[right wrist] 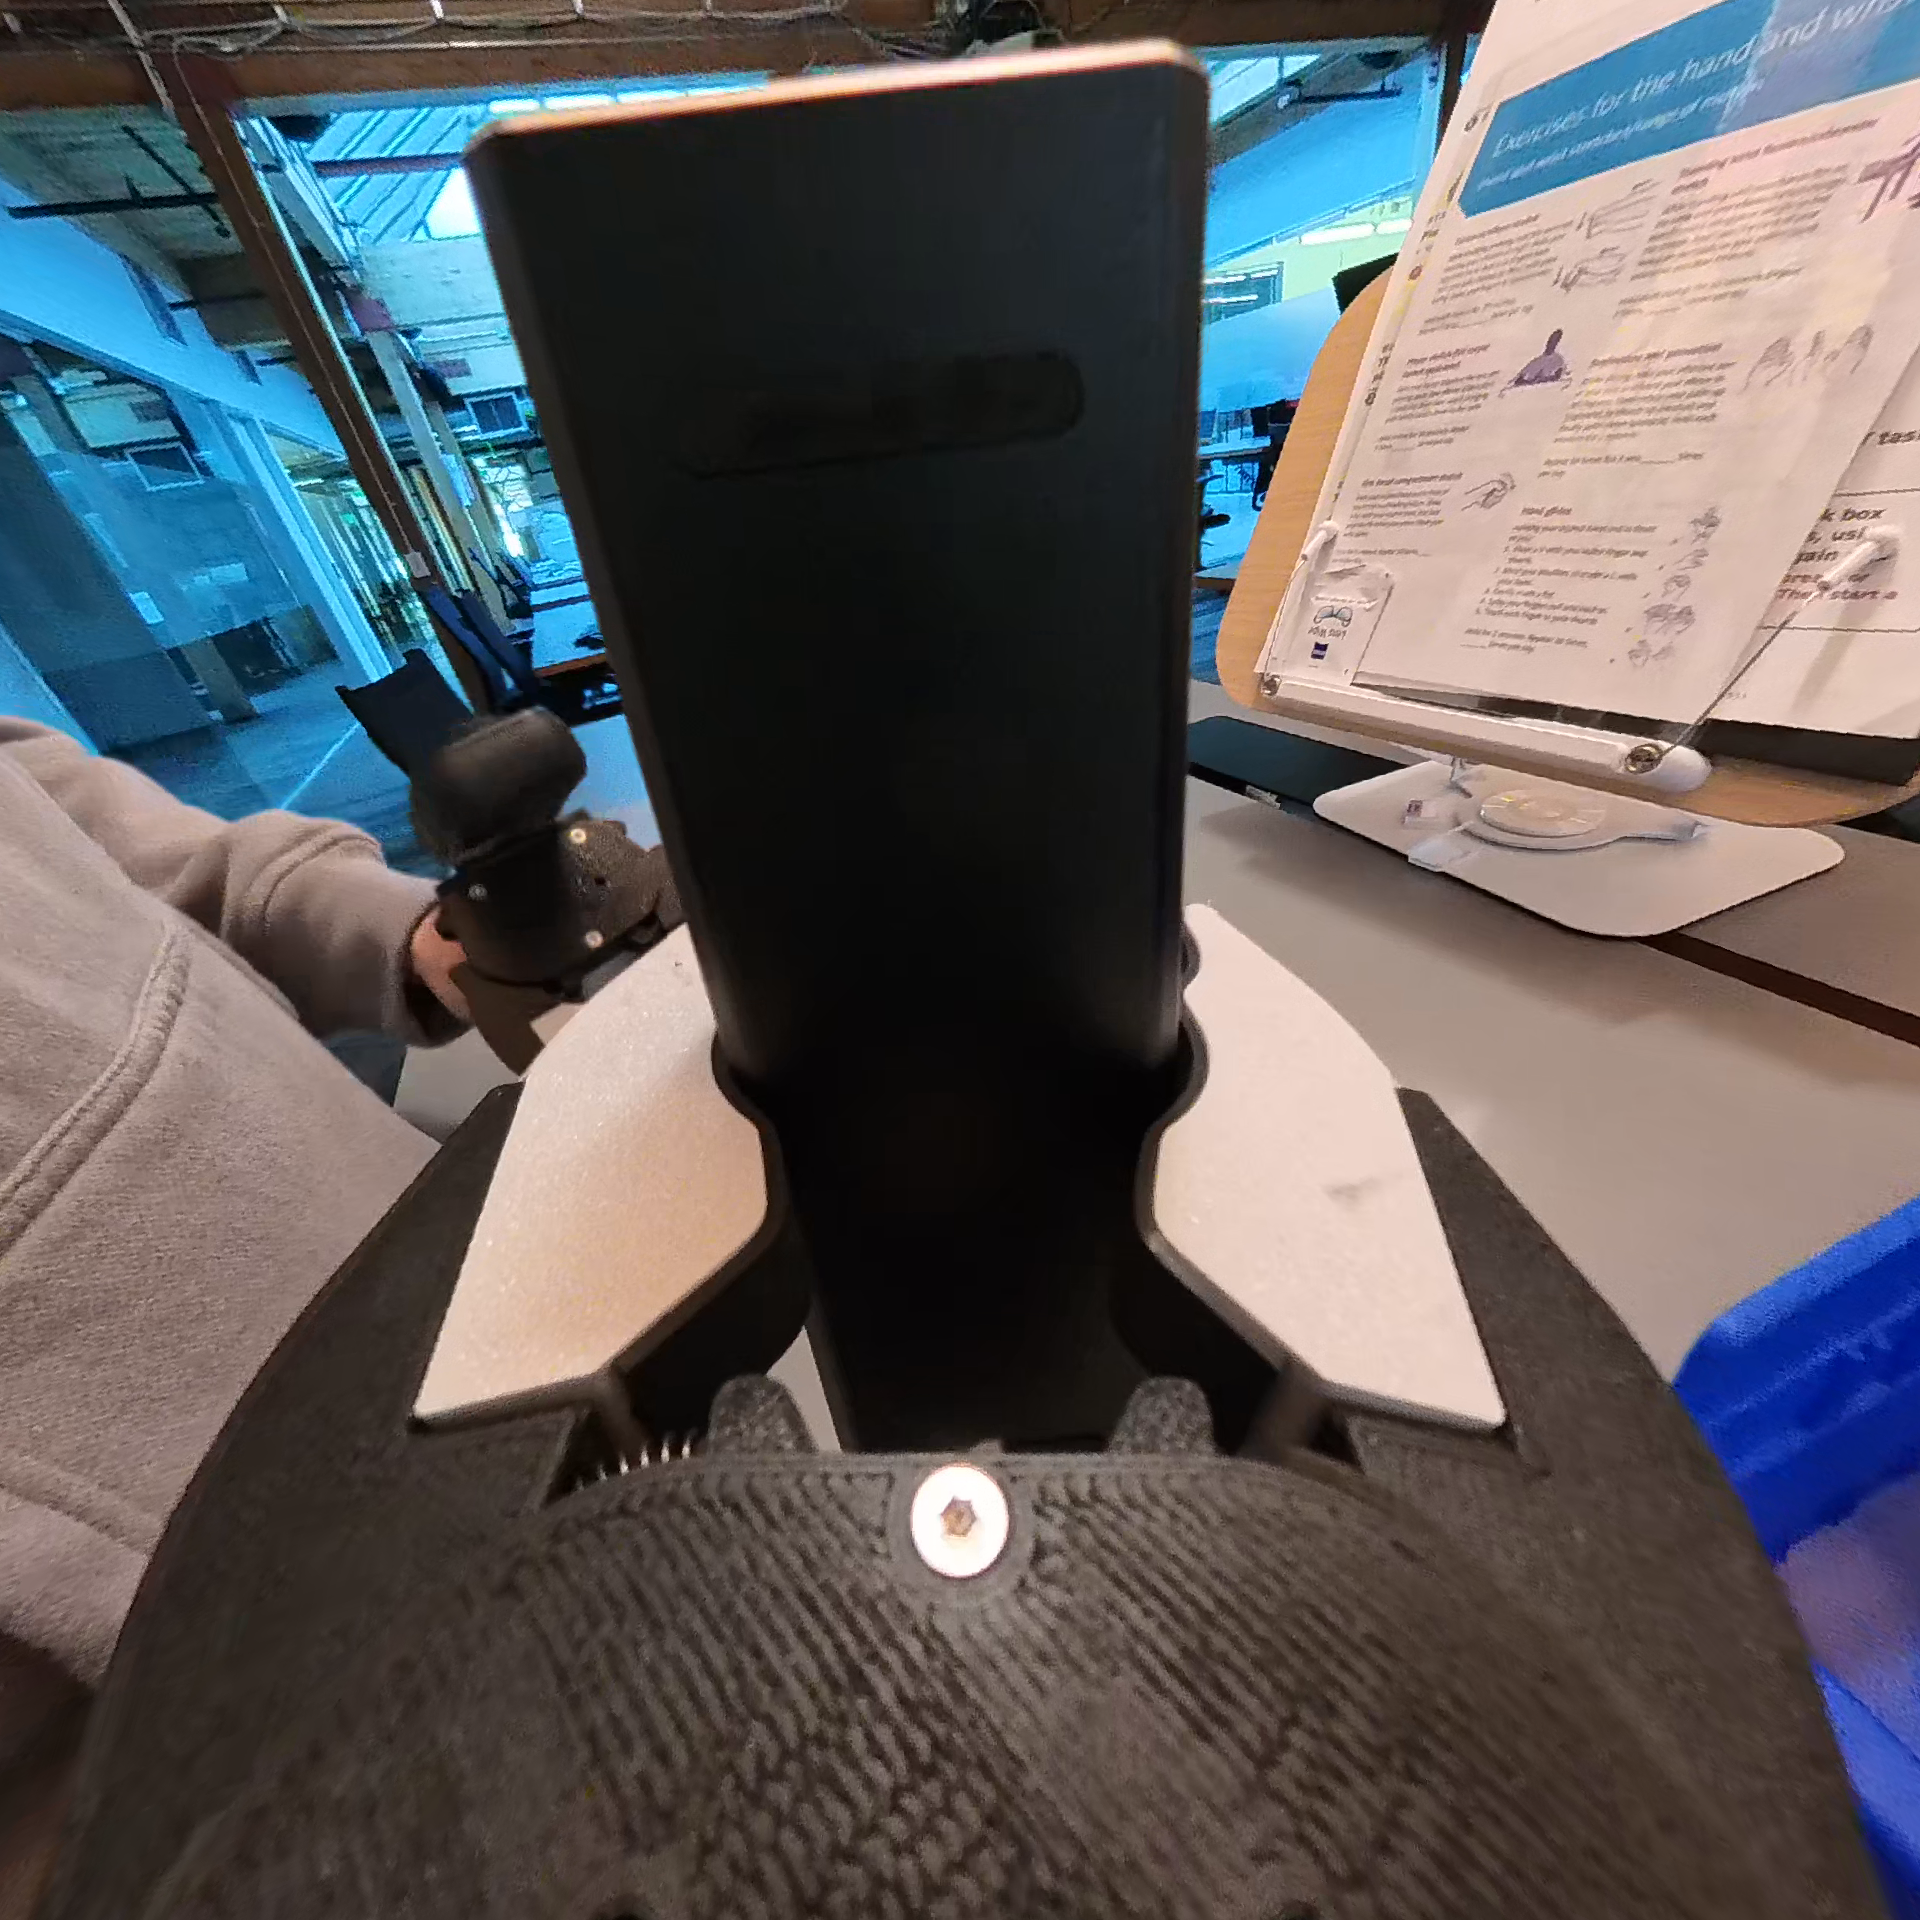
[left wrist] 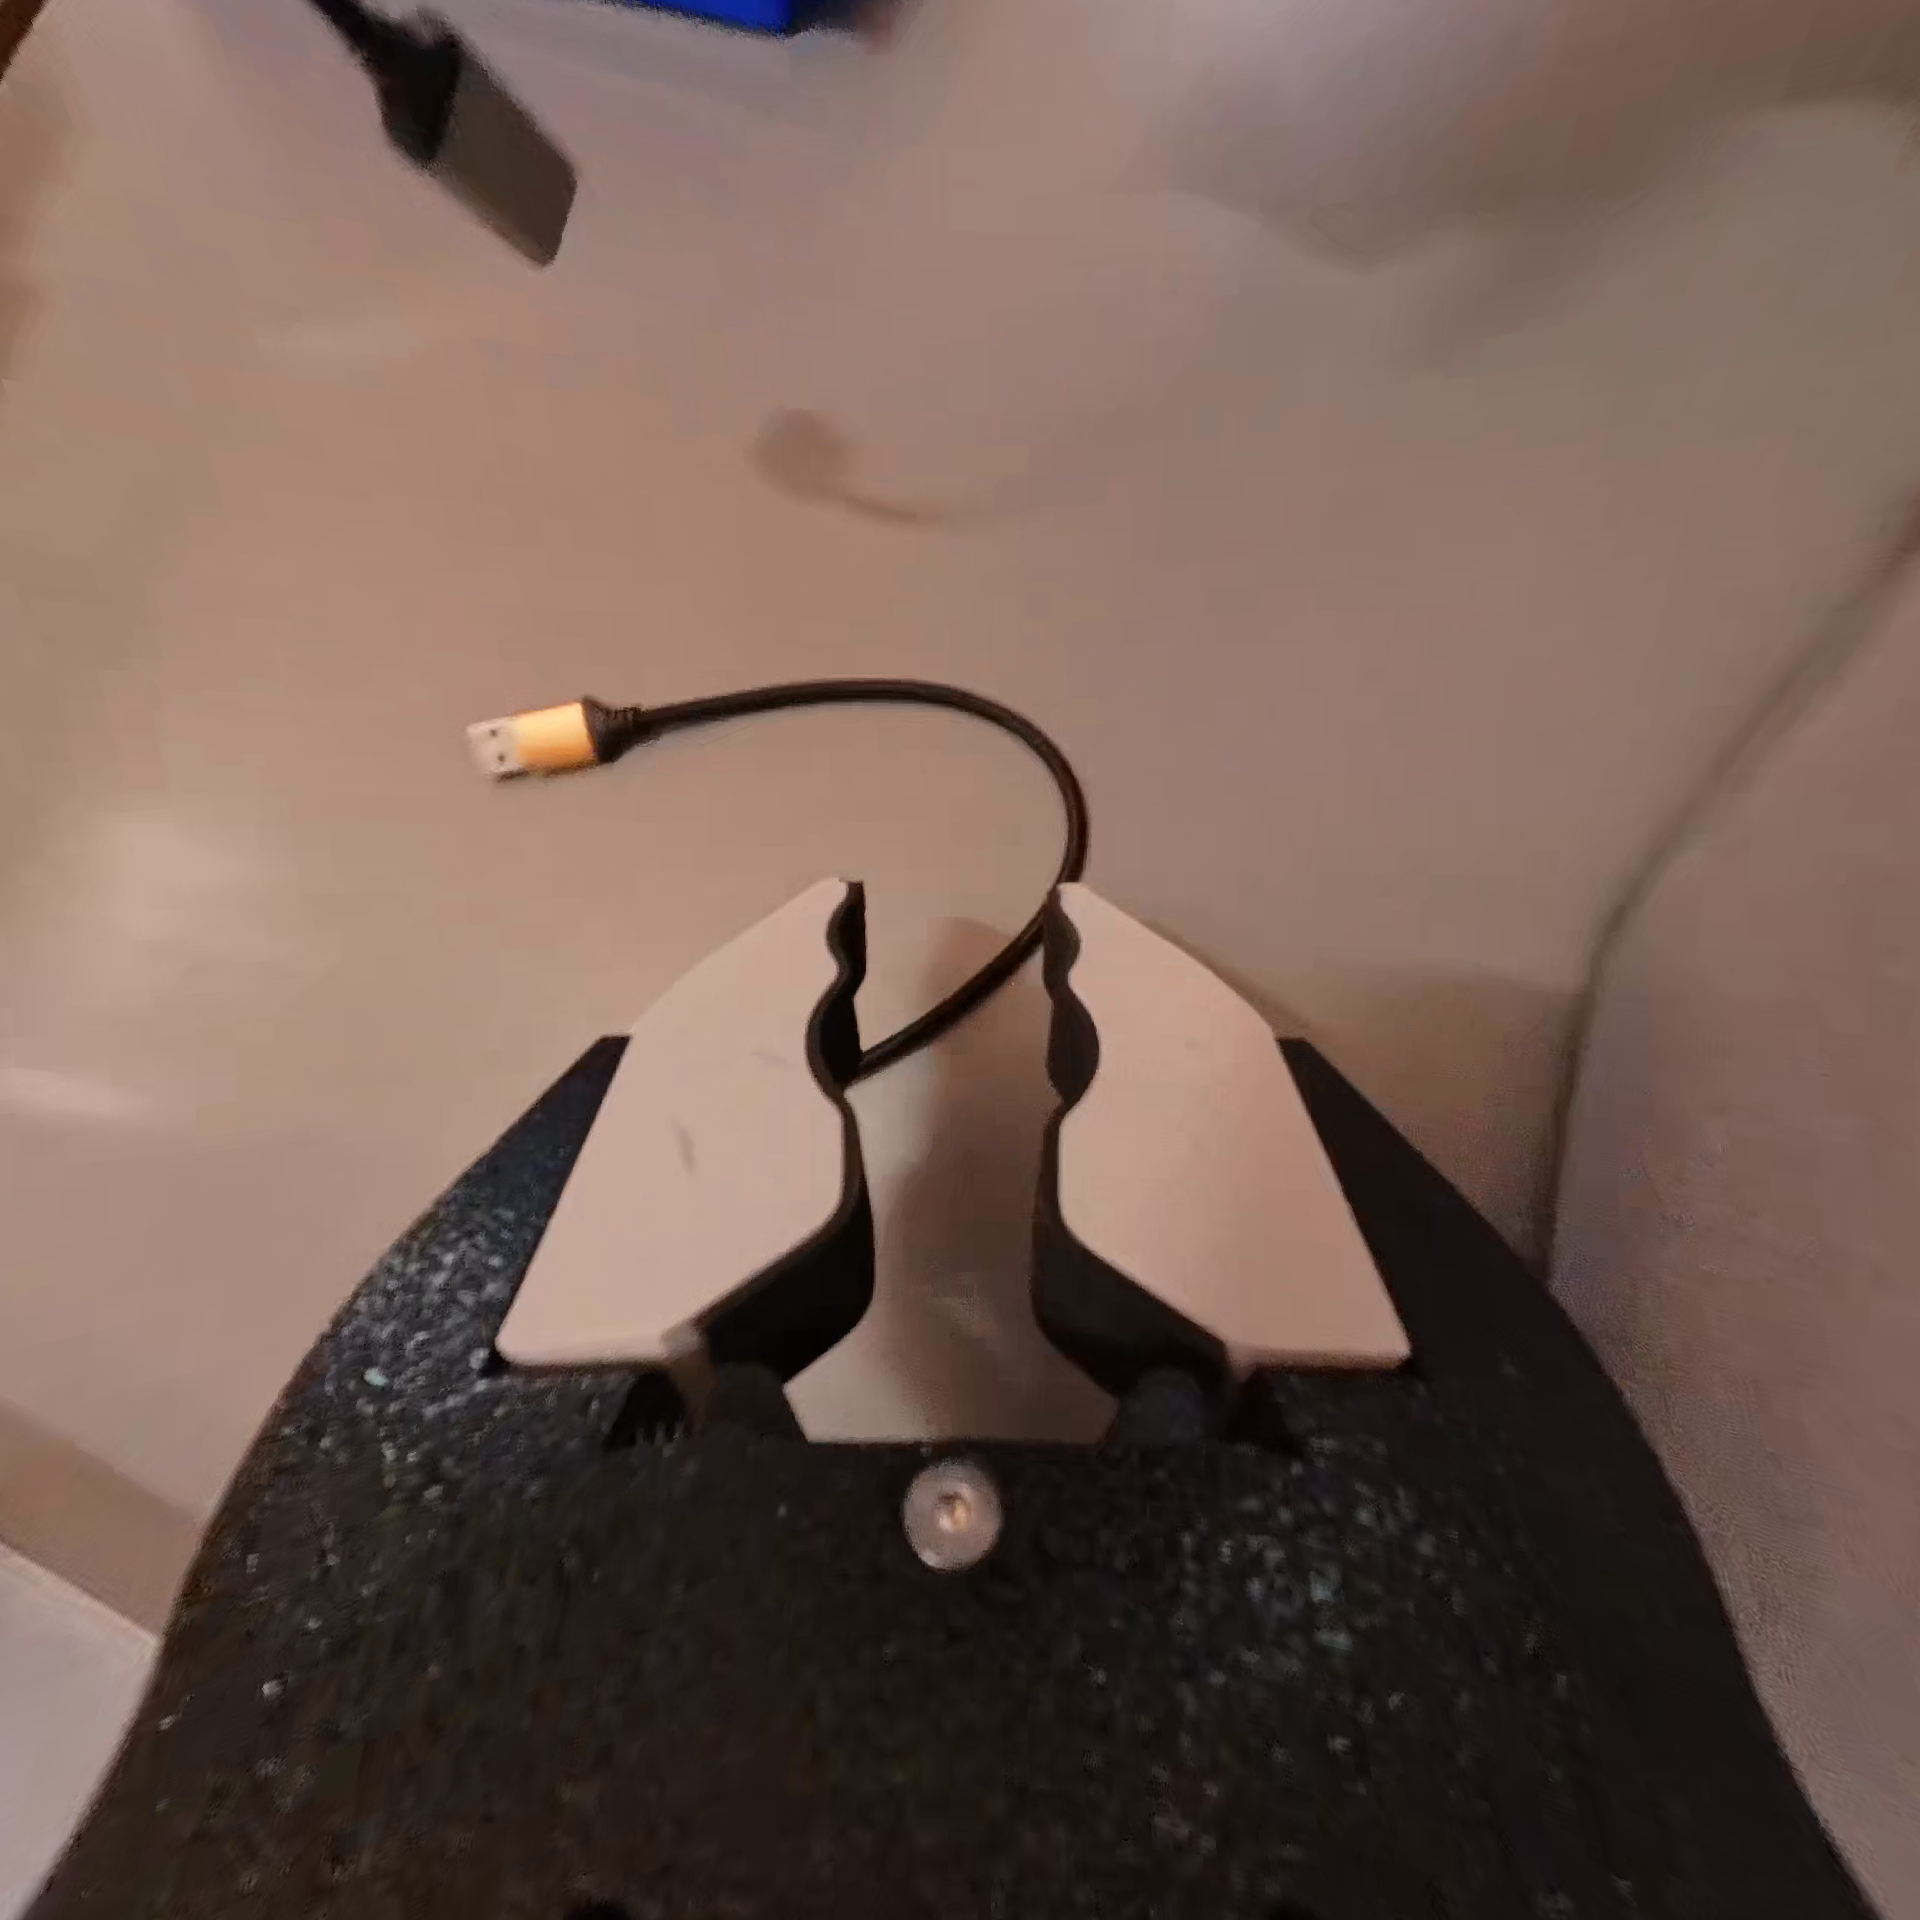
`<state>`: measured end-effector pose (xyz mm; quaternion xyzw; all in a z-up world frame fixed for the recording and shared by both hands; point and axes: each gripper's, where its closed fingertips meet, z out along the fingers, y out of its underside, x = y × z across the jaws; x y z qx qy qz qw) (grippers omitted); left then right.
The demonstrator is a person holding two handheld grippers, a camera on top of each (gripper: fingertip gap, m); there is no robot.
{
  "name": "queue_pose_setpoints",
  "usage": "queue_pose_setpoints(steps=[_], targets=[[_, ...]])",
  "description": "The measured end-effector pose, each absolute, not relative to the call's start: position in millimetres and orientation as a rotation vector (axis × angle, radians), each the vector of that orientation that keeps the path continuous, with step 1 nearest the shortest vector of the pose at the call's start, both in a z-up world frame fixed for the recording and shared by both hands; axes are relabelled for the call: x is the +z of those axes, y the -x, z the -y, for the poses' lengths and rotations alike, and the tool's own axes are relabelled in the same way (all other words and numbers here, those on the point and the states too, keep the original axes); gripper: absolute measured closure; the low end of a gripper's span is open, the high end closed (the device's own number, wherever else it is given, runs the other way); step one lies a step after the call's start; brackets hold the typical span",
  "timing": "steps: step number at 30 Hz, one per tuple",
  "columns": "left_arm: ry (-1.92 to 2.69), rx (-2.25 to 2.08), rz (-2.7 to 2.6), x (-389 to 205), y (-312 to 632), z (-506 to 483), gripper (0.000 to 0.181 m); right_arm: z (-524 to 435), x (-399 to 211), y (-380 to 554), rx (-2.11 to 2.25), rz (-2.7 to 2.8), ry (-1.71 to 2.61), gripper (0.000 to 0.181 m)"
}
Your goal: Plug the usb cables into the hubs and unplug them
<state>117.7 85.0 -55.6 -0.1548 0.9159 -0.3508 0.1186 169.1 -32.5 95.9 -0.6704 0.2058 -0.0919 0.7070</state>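
In the left wrist view my left gripper (left wrist: 956, 894) hangs over the beige table, jaws a finger's width apart. A black USB cable (left wrist: 1060, 790) runs through the gap without being pinched and curves left to its orange-sleeved plug (left wrist: 540, 740), which lies free beyond the fingertips. A dark hub (left wrist: 488, 156) shows blurred at the top left. In the right wrist view my right gripper (right wrist: 935, 935) is shut on a long black hub (right wrist: 862, 582), held upright and tilted slightly left. The left gripper (right wrist: 540, 883) shows there at the left, in a person's hand.
A blue bin (right wrist: 1818, 1455) stands at the right, close to my right gripper, and also shows in the left wrist view (left wrist: 790, 12). A wooden document stand (right wrist: 1558, 748) with printed pages stands at the back right. A grey sleeve (right wrist: 156, 1039) fills the left side.
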Motion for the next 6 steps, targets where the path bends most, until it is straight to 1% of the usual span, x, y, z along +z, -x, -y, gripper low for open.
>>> queue_pose_setpoints(steps=[2,4,6], targets=[[0.686,-0.988,-2.668,-61,-120,-87,0.147,30,96,-171,-0.202,-0.458,1.483,0.106],[1.021,-0.921,-2.626,-63,-119,-98,0.15,28,98,-170,-0.195,-0.45,1.484,0.106],[1.302,-0.869,-2.597,-68,-113,-108,0.144,27,100,-168,-0.2,-0.44,1.496,0.106]])
